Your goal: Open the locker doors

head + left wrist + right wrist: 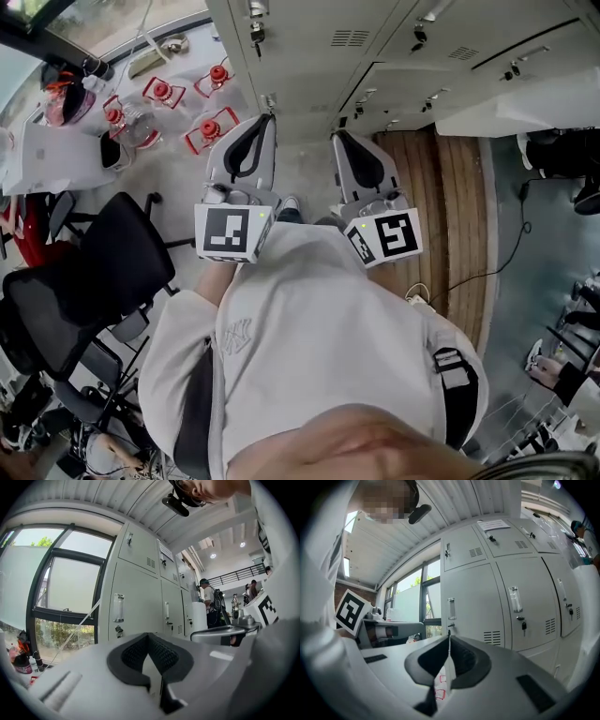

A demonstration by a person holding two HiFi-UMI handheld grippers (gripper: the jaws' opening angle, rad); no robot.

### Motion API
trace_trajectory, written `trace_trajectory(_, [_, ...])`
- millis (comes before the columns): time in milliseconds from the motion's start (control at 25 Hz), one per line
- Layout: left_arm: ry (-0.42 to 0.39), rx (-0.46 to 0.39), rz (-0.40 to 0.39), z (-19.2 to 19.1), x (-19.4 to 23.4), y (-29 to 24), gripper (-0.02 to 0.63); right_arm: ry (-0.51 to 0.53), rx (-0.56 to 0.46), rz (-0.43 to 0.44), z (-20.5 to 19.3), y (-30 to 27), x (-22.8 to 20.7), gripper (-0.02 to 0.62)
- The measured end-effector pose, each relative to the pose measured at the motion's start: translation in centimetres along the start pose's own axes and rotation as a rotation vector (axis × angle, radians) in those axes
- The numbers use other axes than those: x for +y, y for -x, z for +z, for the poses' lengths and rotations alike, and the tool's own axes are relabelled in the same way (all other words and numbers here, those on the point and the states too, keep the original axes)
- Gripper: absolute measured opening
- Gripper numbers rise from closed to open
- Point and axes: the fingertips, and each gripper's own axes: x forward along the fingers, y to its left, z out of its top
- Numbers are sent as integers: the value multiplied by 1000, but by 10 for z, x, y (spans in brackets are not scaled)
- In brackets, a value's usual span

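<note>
Pale grey metal locker doors stand shut, facing the left gripper and right gripper, which hang near them, jaws pressed together on nothing. Unspread, they would likely glance off a slim door handle.

Daylight is pouring in through the window, washing the upper panes out to near white. Small ceiling lights are glowing far off in the left gripper view. The grey lockers are sitting evenly lit, throwing only soft shadows. Both gripper views are bending straight lines hard and darkening to black at the corners. The left gripper and the right gripper are looming close and slightly soft, their pale shells catching a mild sheen. The head view is looking sharper, with edges curving outward
</note>
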Motion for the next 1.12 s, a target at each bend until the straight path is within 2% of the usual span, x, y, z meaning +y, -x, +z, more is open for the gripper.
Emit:
trace_trajectory(240, [21,-5,14,-3,17,-9,2,12,7,23,0,-25,2,15])
trace_trajectory(480, [26,-14,61,-3,31,-13,2,31,-13,77,6,-51,4,15])
trace_trajectory(920, [14,-29,156,5,52,-7,2,144,-139,164,64,-136,12,28])
trace_trajectory(1000, [14,-29,180,6,58,-3,2,154,-147,172,69,-155,13,66])
trace_trajectory(1120, [8,-29,214,6,67,5,2,181,-133,162,69,-184,12,66])
